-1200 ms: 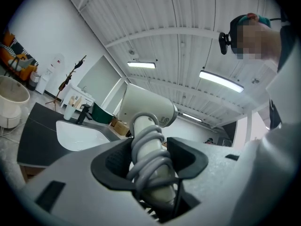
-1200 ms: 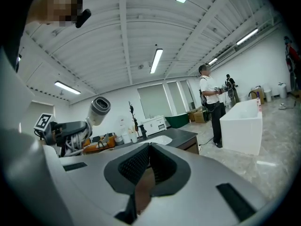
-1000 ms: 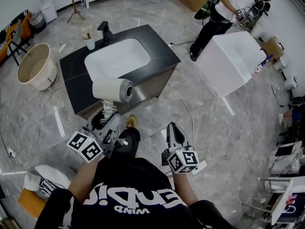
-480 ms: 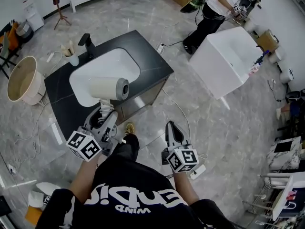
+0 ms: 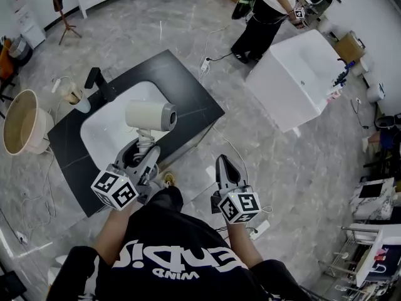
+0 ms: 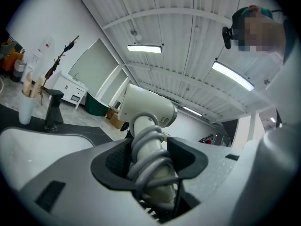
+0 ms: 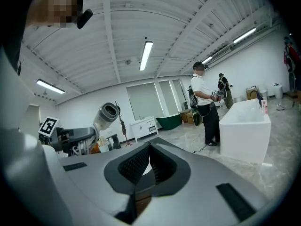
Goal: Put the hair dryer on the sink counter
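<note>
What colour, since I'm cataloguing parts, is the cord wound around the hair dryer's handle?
Grey cord on a white hair dryer; clearest in the left gripper view.

Lower end of hair dryer (image 5: 150, 115) handle buried between left gripper (image 5: 141, 160) jaws, part of sink basin (image 5: 103, 130) hidden behind hair dryer, beige tub (image 5: 22, 124) cut by left edge, standing person (image 5: 263, 17) cropped at top, cup (image 5: 80, 102) contents too small to tell

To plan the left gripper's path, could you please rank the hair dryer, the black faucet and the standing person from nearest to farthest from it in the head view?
1. hair dryer: gripped by the left gripper.
2. black faucet: sink counter's far edge, left.
3. standing person: top right, far off.
</note>
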Tool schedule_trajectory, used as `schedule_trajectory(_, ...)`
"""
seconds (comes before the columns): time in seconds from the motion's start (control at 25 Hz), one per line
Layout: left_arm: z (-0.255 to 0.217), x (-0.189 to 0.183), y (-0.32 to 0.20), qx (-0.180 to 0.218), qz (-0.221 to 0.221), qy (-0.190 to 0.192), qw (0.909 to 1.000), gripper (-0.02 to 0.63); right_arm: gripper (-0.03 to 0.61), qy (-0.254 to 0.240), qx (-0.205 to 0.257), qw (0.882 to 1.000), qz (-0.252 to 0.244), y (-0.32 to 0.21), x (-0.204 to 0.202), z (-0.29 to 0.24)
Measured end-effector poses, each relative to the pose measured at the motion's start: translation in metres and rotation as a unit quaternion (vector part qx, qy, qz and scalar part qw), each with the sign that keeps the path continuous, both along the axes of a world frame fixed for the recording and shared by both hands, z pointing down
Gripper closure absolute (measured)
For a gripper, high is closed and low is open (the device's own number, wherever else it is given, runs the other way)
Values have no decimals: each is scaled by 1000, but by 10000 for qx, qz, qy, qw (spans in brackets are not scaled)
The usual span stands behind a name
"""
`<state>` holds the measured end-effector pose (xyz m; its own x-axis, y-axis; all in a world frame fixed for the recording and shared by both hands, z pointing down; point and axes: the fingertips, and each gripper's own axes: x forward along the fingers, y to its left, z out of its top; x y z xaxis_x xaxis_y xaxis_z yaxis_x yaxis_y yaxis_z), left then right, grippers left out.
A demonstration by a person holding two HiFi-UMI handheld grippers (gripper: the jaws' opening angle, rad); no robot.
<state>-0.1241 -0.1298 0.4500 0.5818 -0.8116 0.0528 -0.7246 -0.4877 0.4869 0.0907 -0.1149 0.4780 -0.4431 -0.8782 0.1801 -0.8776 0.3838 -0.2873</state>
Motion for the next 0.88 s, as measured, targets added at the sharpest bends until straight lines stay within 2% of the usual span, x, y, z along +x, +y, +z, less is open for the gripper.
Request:
schedule_trajectory(0.32,3,4,-73,-109,292,-209,9993,382,554,-46,38,9998,190,-73,-4,-9)
schedule_trajectory(0.64,16,17,-122,-315,438,-294,9981,382,554,-65,-88,9992,376,-111,8,-1)
schedule_trajectory(0.88,31,30,-154,-426,468,-471,9969,382,554,-35,-155,9995,289,-141,17,5)
